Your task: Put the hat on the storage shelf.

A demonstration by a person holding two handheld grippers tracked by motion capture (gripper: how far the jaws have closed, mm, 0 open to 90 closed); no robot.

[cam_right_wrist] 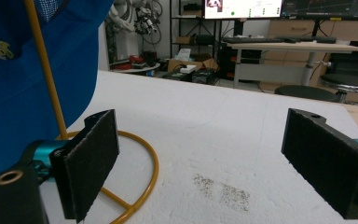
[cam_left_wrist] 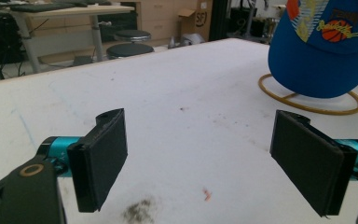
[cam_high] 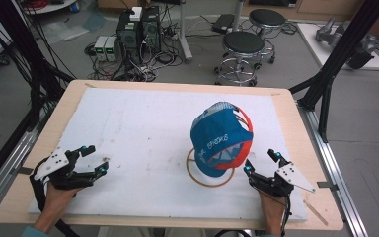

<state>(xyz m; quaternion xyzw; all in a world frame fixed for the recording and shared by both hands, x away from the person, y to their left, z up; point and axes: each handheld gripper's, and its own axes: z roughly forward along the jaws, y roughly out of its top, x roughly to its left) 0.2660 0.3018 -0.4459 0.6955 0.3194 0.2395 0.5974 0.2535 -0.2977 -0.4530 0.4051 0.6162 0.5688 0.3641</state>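
A blue cap (cam_high: 220, 139) with an orange-red underside to its brim hangs on a thin yellow wire stand (cam_high: 210, 173), whose ring base lies flat on the white surface (cam_high: 143, 128); the ring gives the light stand a wide footing, and the upright rod seen in the right gripper view carries the cap clear of the surface so it keeps its domed shape. The right claw (cam_high: 260, 162) sits just beside the ring's right edge, jaws spread wide and holding nothing; its nearer pad (cam_right_wrist: 91, 161) is almost over the ring, probably placed there to reach the cap or stand easily. The left claw (cam_high: 93, 159) rests well to the left of the stand, jaws likewise spread and empty, facing the cap across bare surface; likely parked there.
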